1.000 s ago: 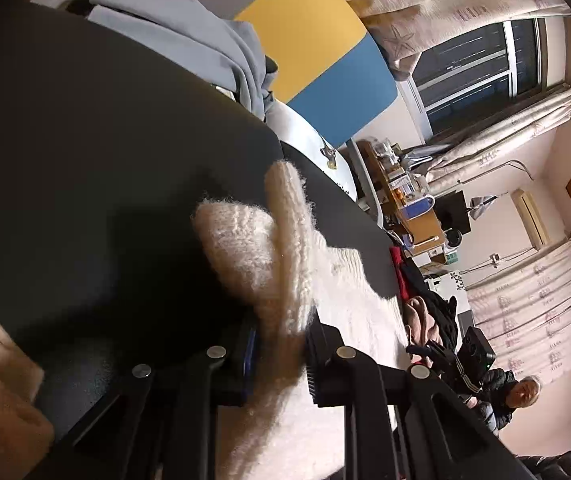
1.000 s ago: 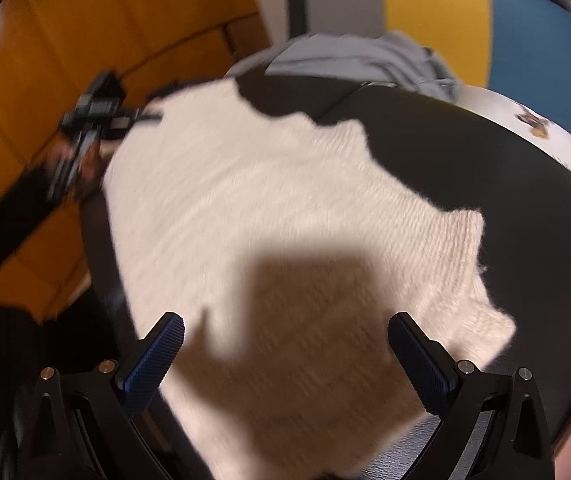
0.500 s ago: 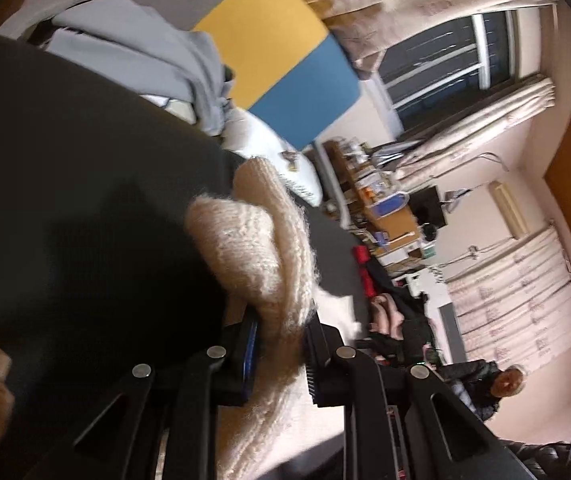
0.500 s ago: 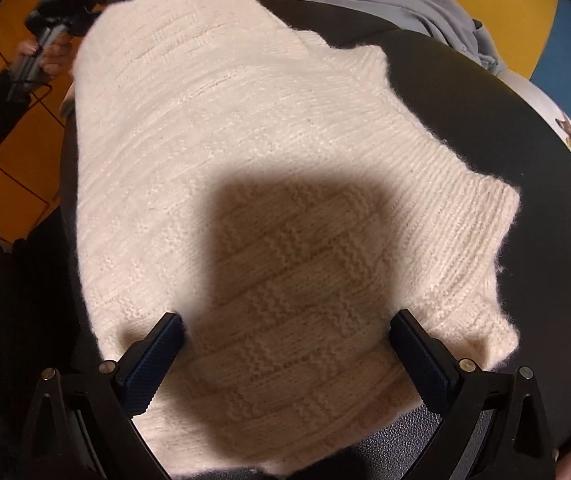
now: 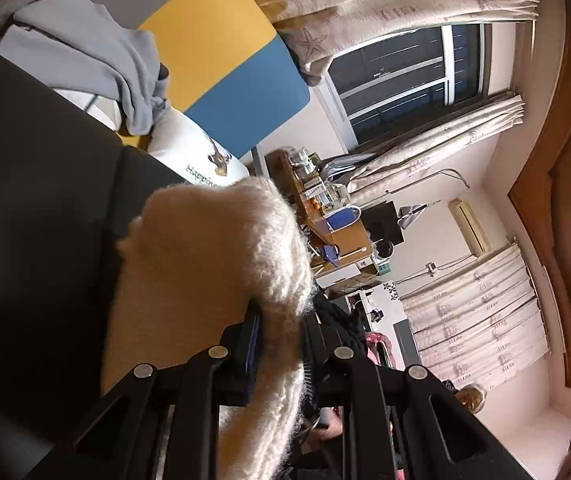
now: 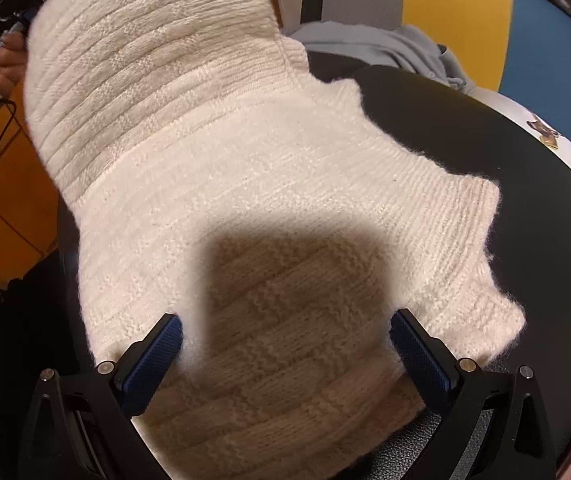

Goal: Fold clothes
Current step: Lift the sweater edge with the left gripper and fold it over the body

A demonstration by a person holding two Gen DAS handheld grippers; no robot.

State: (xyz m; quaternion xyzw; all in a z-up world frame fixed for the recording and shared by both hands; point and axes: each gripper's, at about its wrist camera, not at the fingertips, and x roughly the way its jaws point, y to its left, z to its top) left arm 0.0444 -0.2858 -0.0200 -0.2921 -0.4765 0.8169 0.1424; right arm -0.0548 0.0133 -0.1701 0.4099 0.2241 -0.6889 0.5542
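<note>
- While the left gripper [image 5: 281, 344] has climbed since a second ago, the cream-white fuzzy knitted sweater [image 6: 245, 184] has come up with it: a long ribbed part that lay flat then now rises off the black round table [image 6: 505, 184] at the upper left of the right wrist view.
- In the left wrist view the table has slid out to the left and the room beyond fills far more of the picture: the patterned curtains [image 5: 385, 8], the dark window [image 5: 405, 76] and a cluttered wooden desk [image 5: 337, 232].
- The right wrist view has closed in on the sweater, which now spreads across almost the whole picture, sharp where it was blurred before.
- Left jaws: nearly together, pinching a thick bunch of the sweater's knit between the pads; the wool bulges over and ahead of the fingers and hangs down behind them.
- Right gripper [image 6: 285, 356]: blue-padded fingers [image 6: 153, 360] spread wide, nothing between them, poised over the sweater's near part, where its shadow falls; whether the tips touch the wool I cannot tell.
- Left gripper points slightly downward across the table edge; a hand [image 6: 1, 64] grips its handle at the far left of the right wrist view.
- Right gripper tilts steeply down at the sweater.
- The grey crumpled garment [image 6: 385, 48] sits beyond the table's far edge.
</note>
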